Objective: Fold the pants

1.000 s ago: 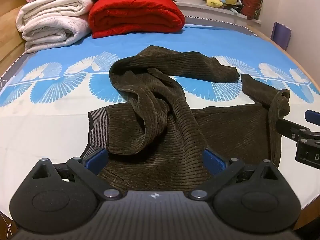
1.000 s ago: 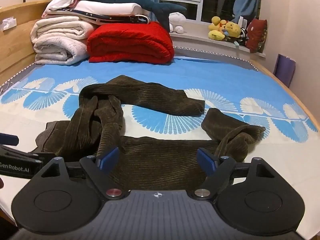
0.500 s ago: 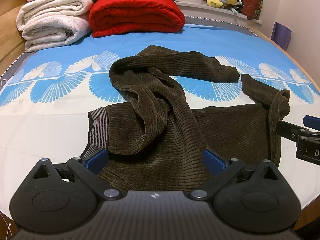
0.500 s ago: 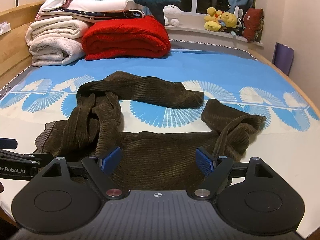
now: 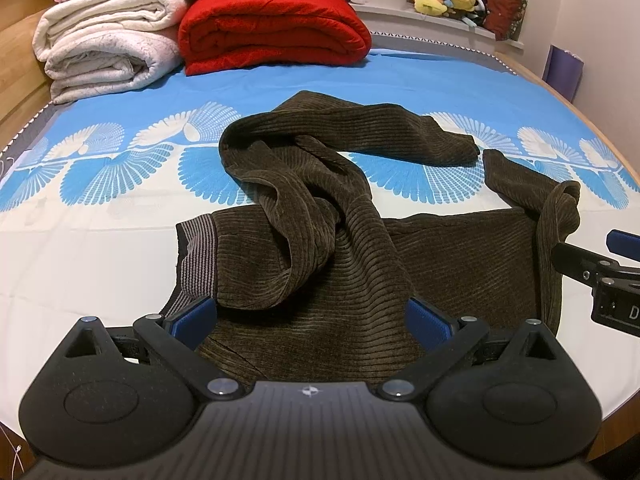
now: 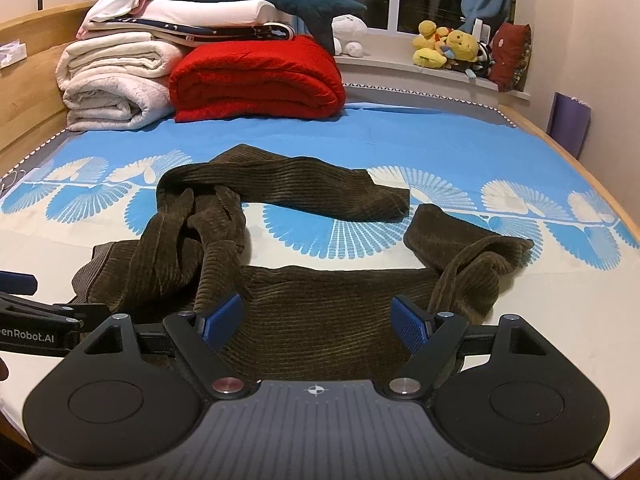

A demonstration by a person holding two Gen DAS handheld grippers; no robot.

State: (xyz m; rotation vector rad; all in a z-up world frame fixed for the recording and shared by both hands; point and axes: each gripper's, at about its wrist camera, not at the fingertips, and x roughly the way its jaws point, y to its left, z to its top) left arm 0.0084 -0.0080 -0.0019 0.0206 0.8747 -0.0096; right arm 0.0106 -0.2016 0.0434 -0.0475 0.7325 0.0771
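Dark brown corduroy pants (image 5: pixel 352 264) lie crumpled on the bed, legs twisted and looped toward the far side, striped waistband (image 5: pixel 198 256) at the left. My left gripper (image 5: pixel 312 318) hovers open over the near edge of the pants, blue pads spread wide with fabric below them. In the right wrist view the same pants (image 6: pixel 320 304) spread below my right gripper (image 6: pixel 318 320), which is also open above the near edge. One leg end (image 6: pixel 384 200) lies flat toward the middle, another bunches at the right (image 6: pixel 480 256). Each gripper shows at the edge of the other's view.
The bed sheet (image 5: pixel 100 240) is blue and white with fan prints. Folded white blankets (image 5: pixel 108 44) and a red blanket (image 5: pixel 272 28) are stacked at the far left. Plush toys (image 6: pixel 448 48) sit on the window sill. Wooden bed edges run along the left and right.
Both grippers have drifted only slightly; the right wrist view sits a little lower and closer to the pants. The pants have not moved.
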